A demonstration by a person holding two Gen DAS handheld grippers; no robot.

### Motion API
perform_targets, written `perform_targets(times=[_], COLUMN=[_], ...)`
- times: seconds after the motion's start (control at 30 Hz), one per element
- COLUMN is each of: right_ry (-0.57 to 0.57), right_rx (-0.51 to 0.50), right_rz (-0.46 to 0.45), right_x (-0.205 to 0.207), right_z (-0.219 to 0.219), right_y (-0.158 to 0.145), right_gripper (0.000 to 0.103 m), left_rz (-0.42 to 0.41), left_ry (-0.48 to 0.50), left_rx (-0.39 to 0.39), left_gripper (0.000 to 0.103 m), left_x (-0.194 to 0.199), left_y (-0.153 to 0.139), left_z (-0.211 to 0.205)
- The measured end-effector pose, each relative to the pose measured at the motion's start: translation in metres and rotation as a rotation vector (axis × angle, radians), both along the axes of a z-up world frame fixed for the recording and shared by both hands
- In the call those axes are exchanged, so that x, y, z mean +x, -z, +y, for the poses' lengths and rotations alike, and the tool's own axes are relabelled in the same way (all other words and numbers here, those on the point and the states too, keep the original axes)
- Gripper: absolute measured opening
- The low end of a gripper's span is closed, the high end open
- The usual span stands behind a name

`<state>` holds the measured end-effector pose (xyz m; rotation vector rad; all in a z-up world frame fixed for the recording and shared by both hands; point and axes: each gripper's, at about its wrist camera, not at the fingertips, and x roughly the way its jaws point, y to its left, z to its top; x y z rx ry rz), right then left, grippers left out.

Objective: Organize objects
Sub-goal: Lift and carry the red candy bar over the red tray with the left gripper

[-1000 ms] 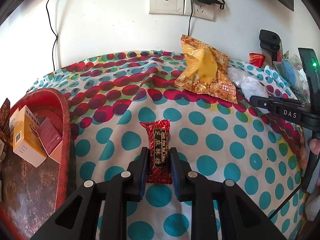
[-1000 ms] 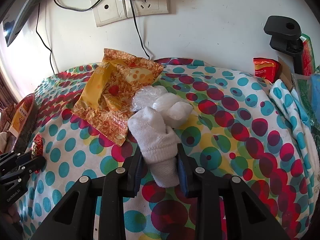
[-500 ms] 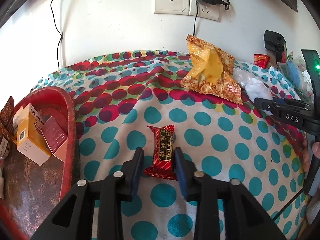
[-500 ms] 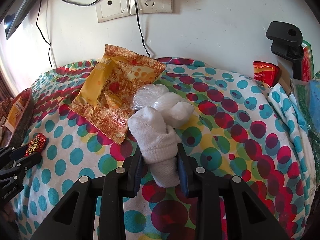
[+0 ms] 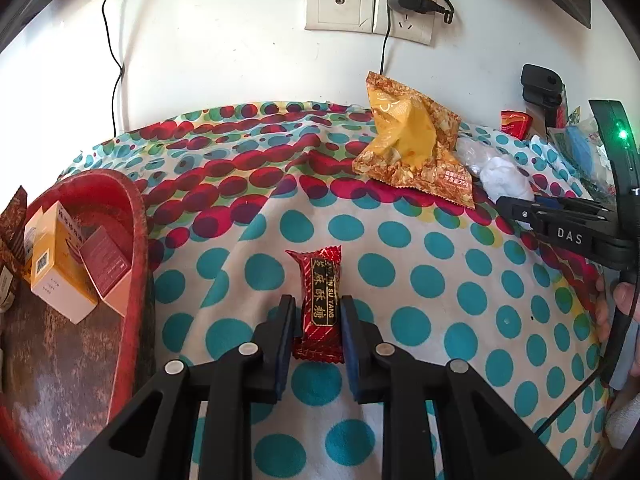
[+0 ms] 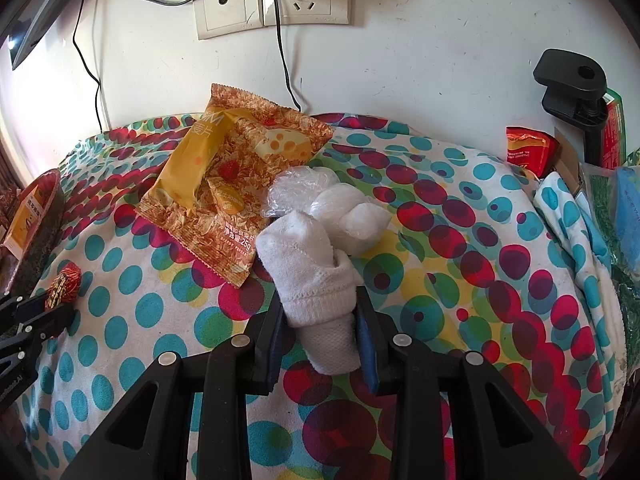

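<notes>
Left gripper clamps a red candy on the polka-dot cloth

Red candy wrapper lies lengthwise on the dotted cloth; rolled white sock lies beside a snack bag.

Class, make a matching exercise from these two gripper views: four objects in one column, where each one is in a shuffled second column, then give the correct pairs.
Column A
1. red candy
2. white sock
3. orange snack bag
4. yellow box

Column B
a. in the red tray
b. between the right gripper fingers
c. on the dotted cloth beside the sock
d. between the left gripper fingers

Pairs: 1-d, 2-b, 3-c, 4-a
</notes>
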<state>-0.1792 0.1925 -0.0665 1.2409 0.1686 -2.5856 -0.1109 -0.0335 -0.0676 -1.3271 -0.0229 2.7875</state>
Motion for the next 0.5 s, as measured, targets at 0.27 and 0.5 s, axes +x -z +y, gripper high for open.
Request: perform_targets(times=[0.27,0.5], right_ry=[-0.001,-0.002], right_rx=[0.002,0.005], right_rz=[0.001,0.001], right_x=[0.0,0.0], right_z=[0.0,0.0], right_y=[0.0,0.0], right_gripper=[0.03,0.03], left_rz=[0.013,0.026], left_ry=[-0.023,-0.057], left_rx=[0.0,-0.017], left_gripper=[0.022,0.022], left_x=[0.014,0.034], left_y=[-0.01,-0.021], left_z=[-0.004,-0.012])
